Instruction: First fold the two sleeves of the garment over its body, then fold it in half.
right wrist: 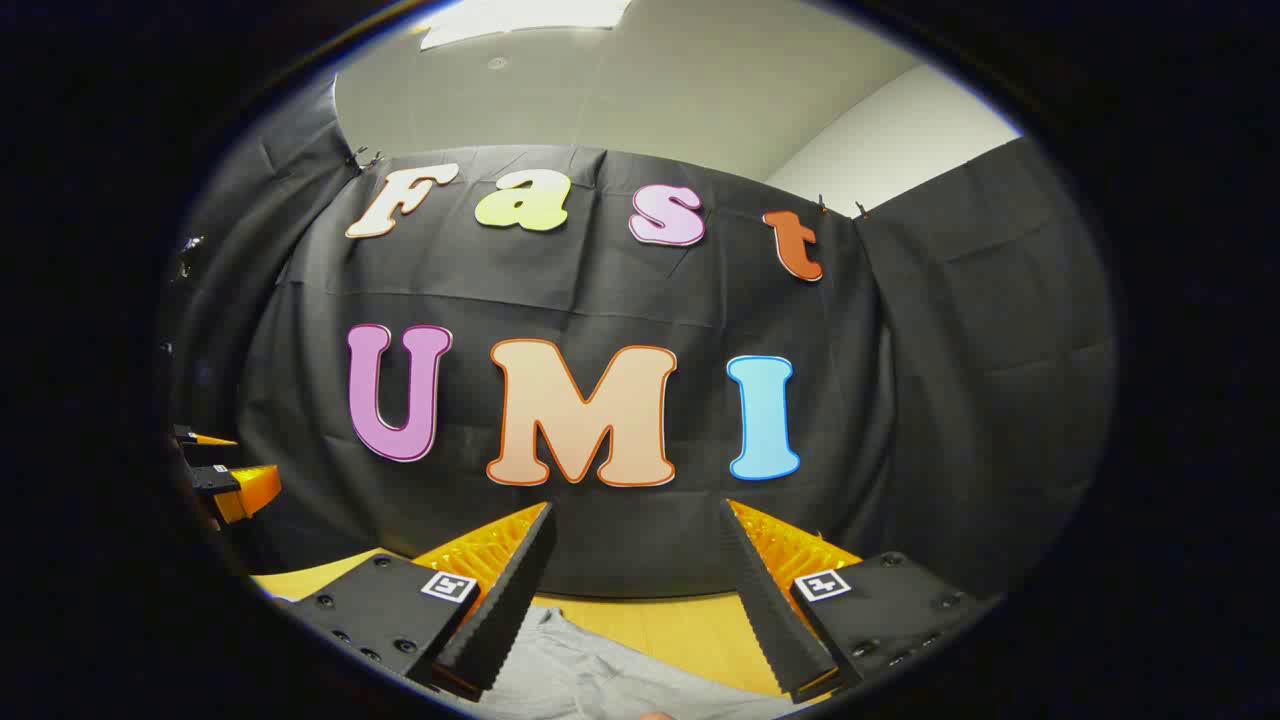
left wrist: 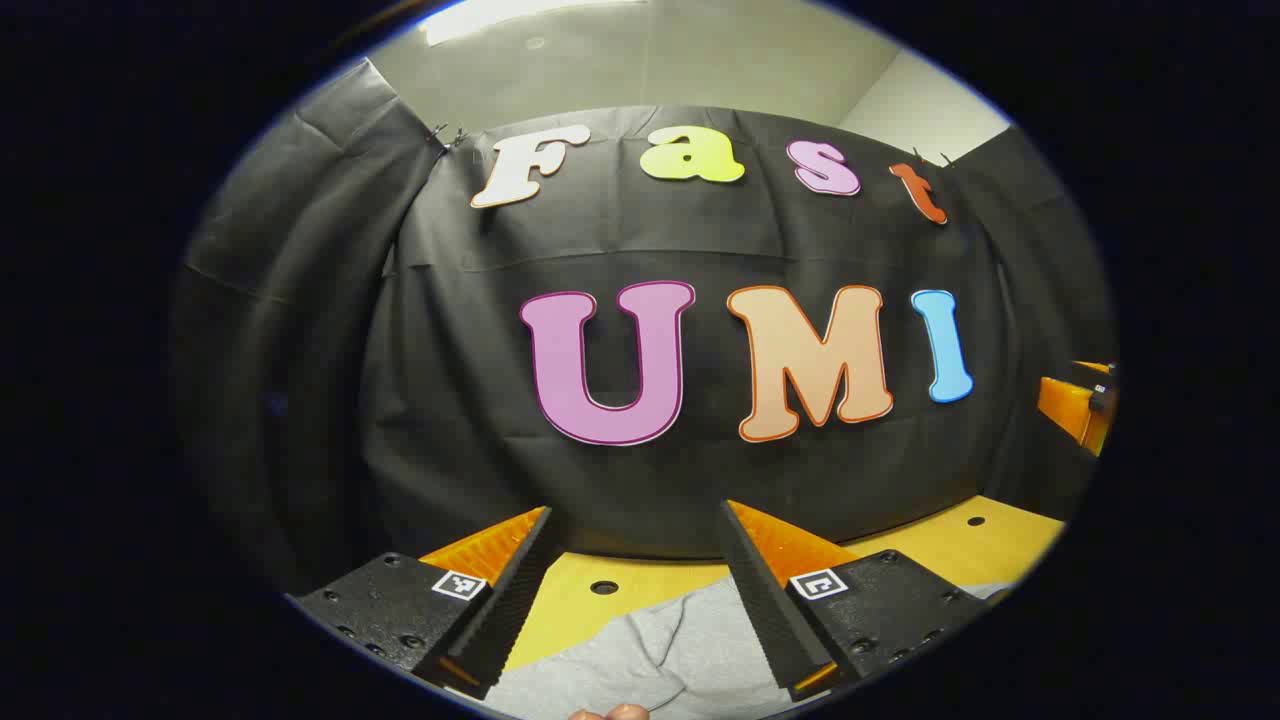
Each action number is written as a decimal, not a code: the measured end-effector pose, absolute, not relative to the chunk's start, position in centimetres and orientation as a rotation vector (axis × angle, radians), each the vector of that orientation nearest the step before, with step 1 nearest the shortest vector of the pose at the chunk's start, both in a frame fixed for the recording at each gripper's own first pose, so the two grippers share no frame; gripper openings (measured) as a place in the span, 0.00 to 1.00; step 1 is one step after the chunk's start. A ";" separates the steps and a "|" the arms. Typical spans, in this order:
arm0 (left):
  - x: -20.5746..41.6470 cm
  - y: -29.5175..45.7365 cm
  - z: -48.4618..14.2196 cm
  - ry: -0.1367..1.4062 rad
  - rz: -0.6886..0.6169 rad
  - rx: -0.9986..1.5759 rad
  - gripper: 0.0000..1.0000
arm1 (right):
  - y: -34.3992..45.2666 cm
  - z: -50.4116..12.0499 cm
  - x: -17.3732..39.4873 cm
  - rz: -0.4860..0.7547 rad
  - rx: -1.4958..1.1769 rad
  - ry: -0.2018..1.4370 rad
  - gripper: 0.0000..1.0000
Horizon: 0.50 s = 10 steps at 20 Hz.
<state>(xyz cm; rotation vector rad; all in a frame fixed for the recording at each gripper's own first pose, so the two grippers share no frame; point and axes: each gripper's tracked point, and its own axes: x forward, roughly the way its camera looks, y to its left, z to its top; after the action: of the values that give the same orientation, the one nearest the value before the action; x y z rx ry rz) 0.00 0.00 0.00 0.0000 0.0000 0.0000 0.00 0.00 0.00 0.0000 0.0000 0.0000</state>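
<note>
A grey garment (left wrist: 650, 655) lies on the yellow table (left wrist: 960, 545), low in the left gripper view, below and between the fingers of my left gripper (left wrist: 635, 520). That gripper is open and held above the cloth, nothing between its fingers. In the right gripper view the same grey garment (right wrist: 590, 675) shows at the bottom edge, under my right gripper (right wrist: 635, 515), which is also open and empty. The other gripper (left wrist: 1085, 400) appears at the far right of the left gripper view, and the left one (right wrist: 225, 475) at the far left of the right gripper view.
The yellow table (right wrist: 680, 625) has small round holes (left wrist: 603, 587) in its top. The black cloth wall stands close behind the table's far edge and wraps round both sides. A fingertip (left wrist: 610, 712) shows at the bottom edge.
</note>
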 end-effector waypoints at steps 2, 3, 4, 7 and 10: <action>-0.3 0.2 0.1 0.002 0.006 -0.002 0.94 | 0.1 0.0 0.1 0.008 0.003 -0.001 0.99; -0.4 0.3 0.2 0.003 0.009 -0.003 0.94 | 0.3 0.0 0.0 0.012 0.005 0.000 0.99; -0.5 0.3 0.3 0.001 0.009 -0.004 0.93 | 0.4 0.0 0.1 0.016 0.004 0.001 0.99; -0.7 0.6 0.1 0.004 0.021 -0.006 0.92 | 0.7 -0.2 0.0 0.029 0.006 0.004 0.99; -0.9 0.8 -0.1 0.006 0.030 -0.017 0.94 | 0.8 -0.1 -0.1 0.033 0.002 0.004 0.99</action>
<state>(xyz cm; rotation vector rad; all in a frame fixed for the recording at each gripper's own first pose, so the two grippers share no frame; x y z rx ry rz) -0.89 0.84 -0.06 -0.0174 0.0065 0.0304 -0.08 0.79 -0.10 0.0016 0.0043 0.0333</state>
